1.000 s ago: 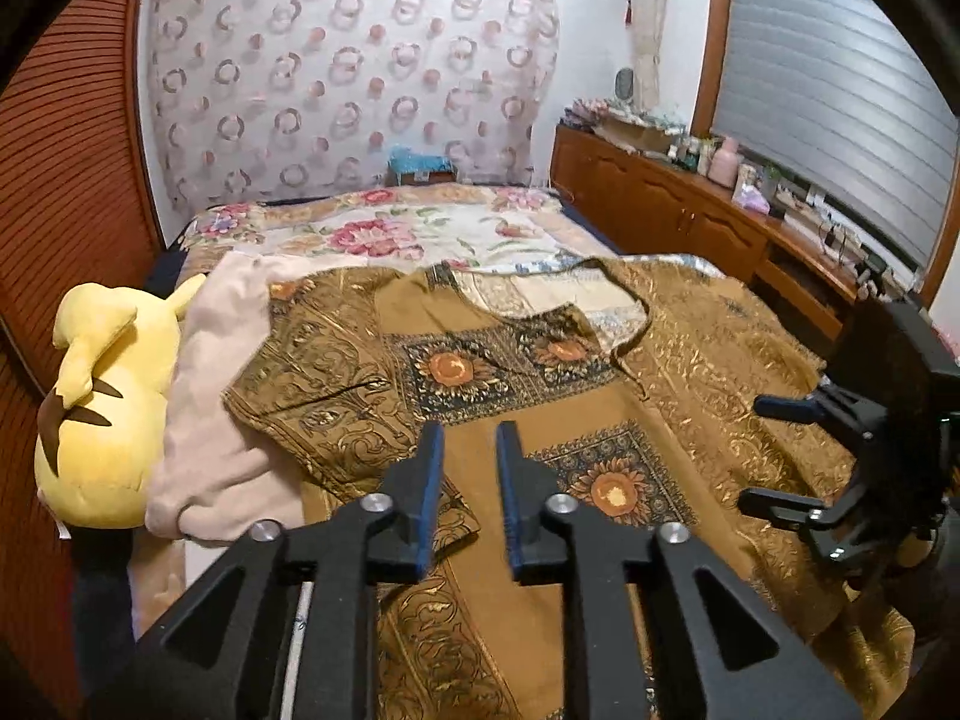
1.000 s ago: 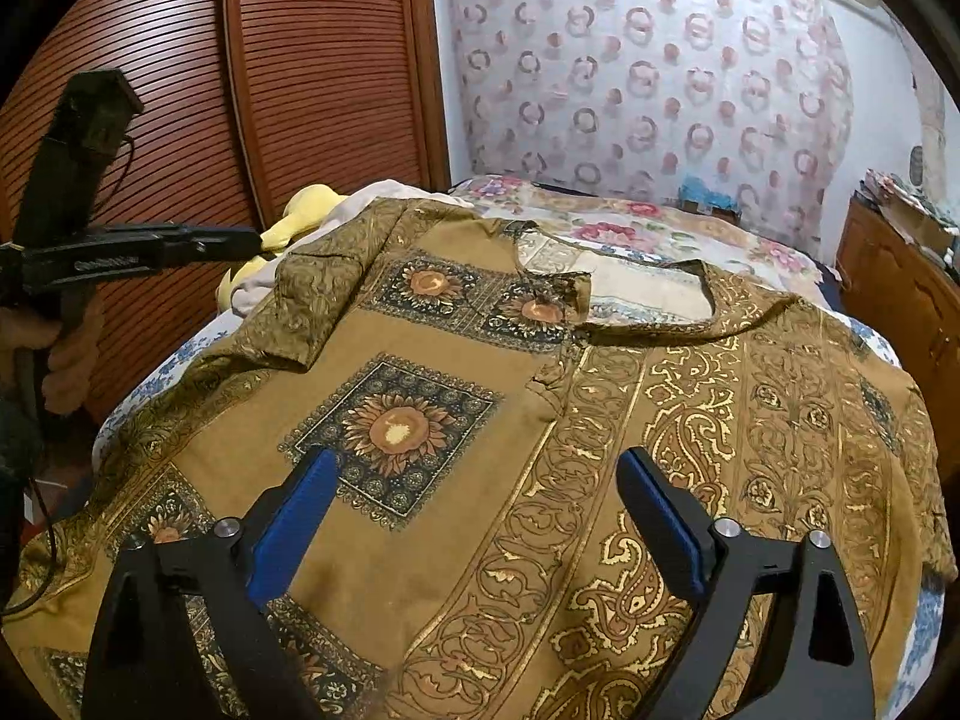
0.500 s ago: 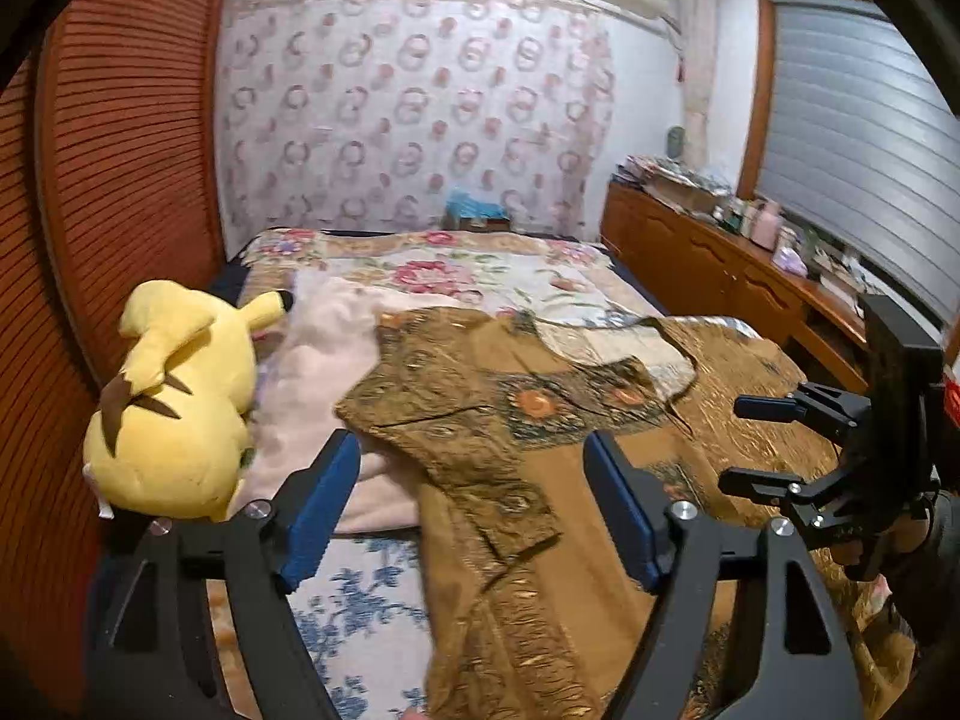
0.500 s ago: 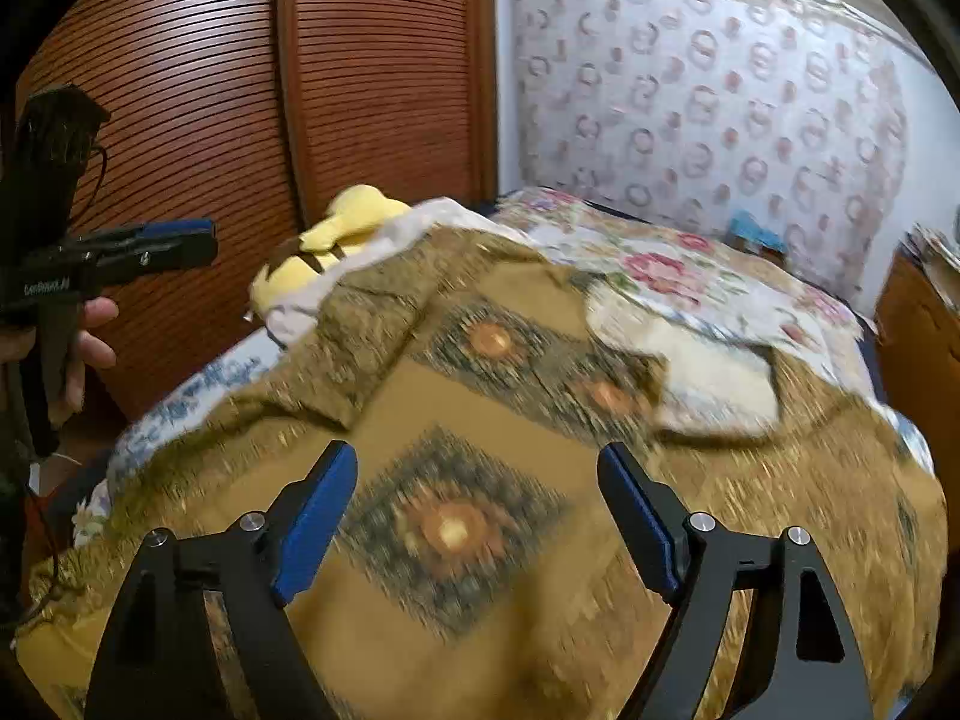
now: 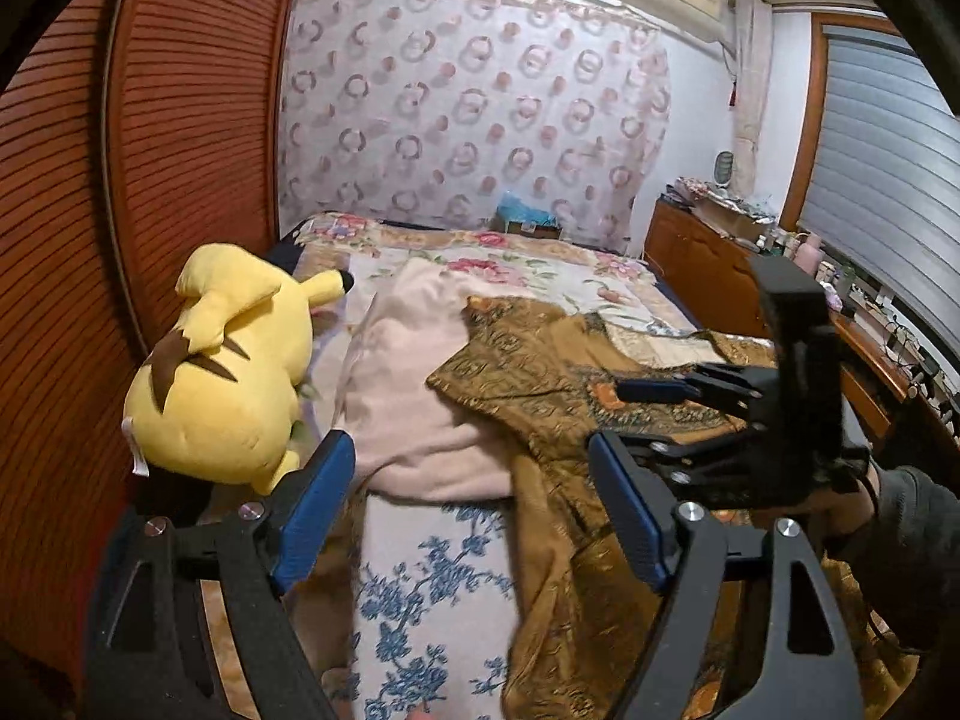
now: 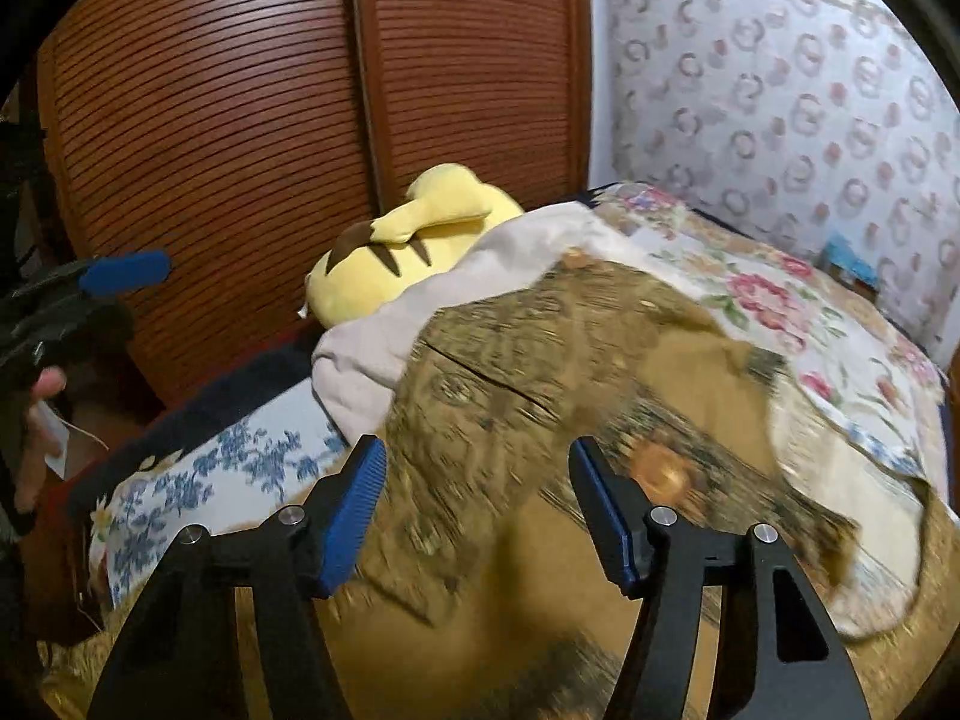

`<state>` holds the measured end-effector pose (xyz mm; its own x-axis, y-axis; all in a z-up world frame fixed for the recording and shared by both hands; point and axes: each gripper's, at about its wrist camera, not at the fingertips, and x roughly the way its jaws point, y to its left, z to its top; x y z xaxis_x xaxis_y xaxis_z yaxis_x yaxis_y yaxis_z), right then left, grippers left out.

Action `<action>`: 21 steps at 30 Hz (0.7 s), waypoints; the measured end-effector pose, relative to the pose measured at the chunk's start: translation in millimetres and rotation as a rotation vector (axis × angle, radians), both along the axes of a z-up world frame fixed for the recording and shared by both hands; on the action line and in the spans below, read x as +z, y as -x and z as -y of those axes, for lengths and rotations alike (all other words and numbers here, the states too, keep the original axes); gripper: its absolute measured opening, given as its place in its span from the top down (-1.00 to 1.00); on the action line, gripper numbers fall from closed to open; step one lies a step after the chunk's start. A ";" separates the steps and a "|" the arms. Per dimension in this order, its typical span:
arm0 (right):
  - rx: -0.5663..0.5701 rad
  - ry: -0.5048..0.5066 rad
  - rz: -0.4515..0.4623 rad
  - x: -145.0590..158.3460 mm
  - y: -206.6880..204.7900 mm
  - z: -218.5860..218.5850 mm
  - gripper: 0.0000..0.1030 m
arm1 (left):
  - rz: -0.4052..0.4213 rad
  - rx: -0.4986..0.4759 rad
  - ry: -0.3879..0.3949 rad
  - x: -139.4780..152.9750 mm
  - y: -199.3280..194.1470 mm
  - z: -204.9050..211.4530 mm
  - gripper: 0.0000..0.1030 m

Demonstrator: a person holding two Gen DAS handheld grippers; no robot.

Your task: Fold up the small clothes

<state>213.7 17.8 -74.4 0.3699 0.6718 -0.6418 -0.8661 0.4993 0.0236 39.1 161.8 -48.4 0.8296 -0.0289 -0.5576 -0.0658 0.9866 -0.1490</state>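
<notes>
Brown patterned shirt [image 5: 564, 396]: thin woven cloth with a faint gold sheen, lying just ahead of the right gripper's fingers.
Pink blanket [image 5: 414, 414]: soft, matt, fleecy cloth, ahead of the left gripper.
Yellow plush toy [image 5: 222, 378]: short-pile matt fabric, ahead and left of the left gripper.
Bedsheet [image 5: 420, 594]: smooth printed cotton.
Wardrobe doors [image 6: 228, 138]: ribbed wood, satin varnish.
Finger pads [image 6: 354, 516]: blue ridged plastic on matt black frames with bright metal screws.

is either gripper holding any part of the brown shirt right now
No. The left gripper and right gripper both stand open above the brown shirt, nothing between their pads.
</notes>
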 end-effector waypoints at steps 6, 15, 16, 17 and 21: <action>0.033 0.064 0.008 -18.0 -13.0 -46.2 -0.13 | -0.026 0.012 0.009 -13.4 3.8 -6.8 -0.57; -0.018 0.105 0.028 -25.1 -20.6 -63.2 0.62 | -0.049 0.010 0.022 -24.4 2.0 -7.6 -0.57; -0.026 0.084 0.018 -23.5 -23.4 -60.4 0.62 | -0.051 0.008 0.023 -25.4 1.4 -6.7 -0.57; -0.033 0.067 0.013 -21.7 -24.6 -56.9 0.72 | -0.053 0.006 0.024 -26.0 0.8 -6.3 -0.57; -0.072 0.026 0.019 -15.9 -31.5 -48.1 0.87 | -0.063 -0.003 0.022 -29.3 -1.7 -0.9 -0.57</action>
<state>245.2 65.9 -90.3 0.4286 0.6267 -0.6508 -0.8283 0.5602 -0.0060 40.8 162.7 -77.7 0.7929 -0.0445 -0.6077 -0.0723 0.9834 -0.1663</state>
